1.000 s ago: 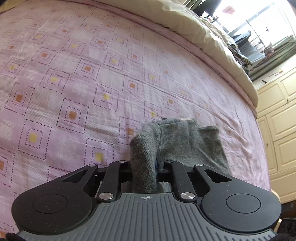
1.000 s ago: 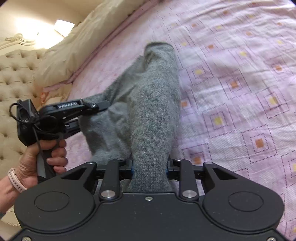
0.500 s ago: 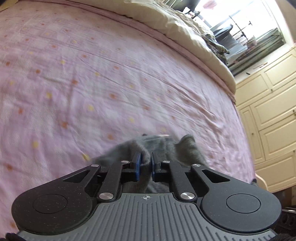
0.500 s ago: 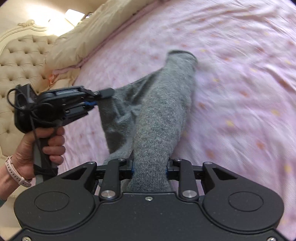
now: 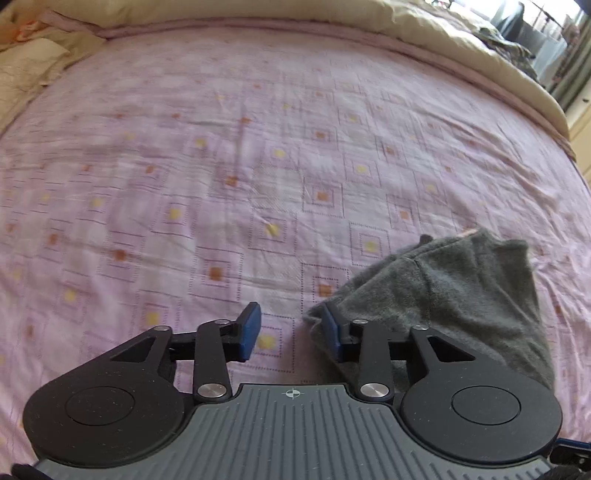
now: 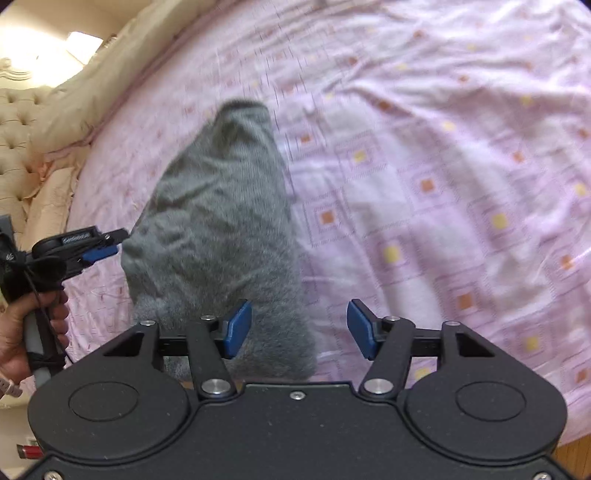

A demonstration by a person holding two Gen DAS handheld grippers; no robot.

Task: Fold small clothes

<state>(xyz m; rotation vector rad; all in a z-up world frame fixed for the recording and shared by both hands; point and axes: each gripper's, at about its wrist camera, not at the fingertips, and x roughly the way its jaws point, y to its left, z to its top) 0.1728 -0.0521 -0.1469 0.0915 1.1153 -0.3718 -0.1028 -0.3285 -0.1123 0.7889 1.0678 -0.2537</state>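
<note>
Bed sheet (image 5: pixel 258 155): pink with a pattern of squares, it fills most of both my views; wrinkled, and blurred on the right wrist side.
Quilt (image 5: pixel 406 26): beige, bunched along the far edge of the sheet.
Headboard (image 6: pixel 14 122): tufted and cream, far left in my right wrist view.
Grey knit garment (image 6: pixel 221 221): lying on the sheet in a rumpled heap, narrow cuffed end pointing far, wide end near me. In my left wrist view it sits at the near right (image 5: pixel 461 288).
My right gripper (image 6: pixel 299 334): jaws spread wide, holding nothing; the garment's near end lies under my left pad and reaches partway into the gap.
My left gripper (image 5: pixel 291 334): jaws wide apart, gripping nothing; the garment's edge is against the right pad, and bare sheet shows in the gap. From the right wrist view it sits just left of the garment (image 6: pixel 107 245).
My hand (image 6: pixel 22 332): wrapped around the left gripper's handle, near left.
</note>
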